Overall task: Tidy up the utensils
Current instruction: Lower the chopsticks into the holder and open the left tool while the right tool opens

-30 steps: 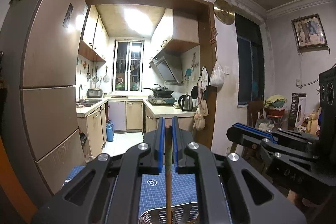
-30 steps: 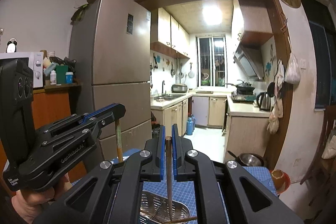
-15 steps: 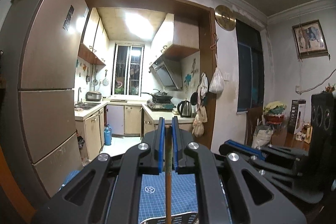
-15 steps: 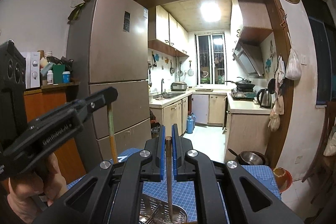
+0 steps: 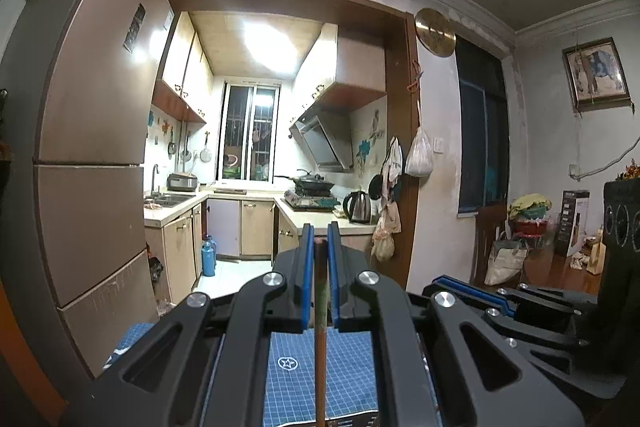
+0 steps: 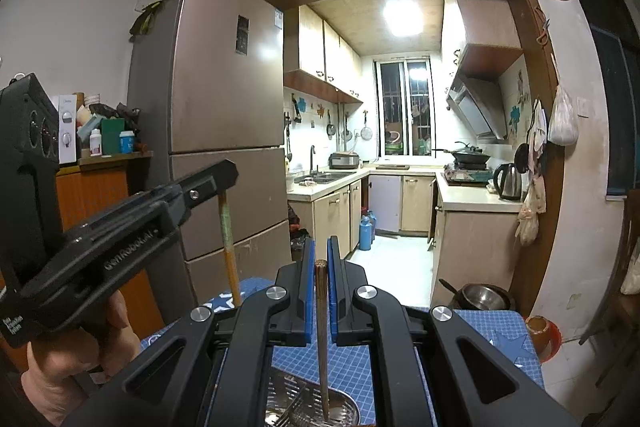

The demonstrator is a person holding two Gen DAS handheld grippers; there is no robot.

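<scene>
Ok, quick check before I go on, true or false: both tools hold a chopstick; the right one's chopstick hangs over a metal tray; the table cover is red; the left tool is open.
1. Both tools hold a chopstick: true. The left tool grips a chopstick, and the right tool grips a darker chopstick.
2. The right tool's chopstick hangs over a metal tray: true.
3. The table cover is red: false. The mat is blue with a grid.
4. The left tool is open: false. It is shut on its chopstick.
</scene>
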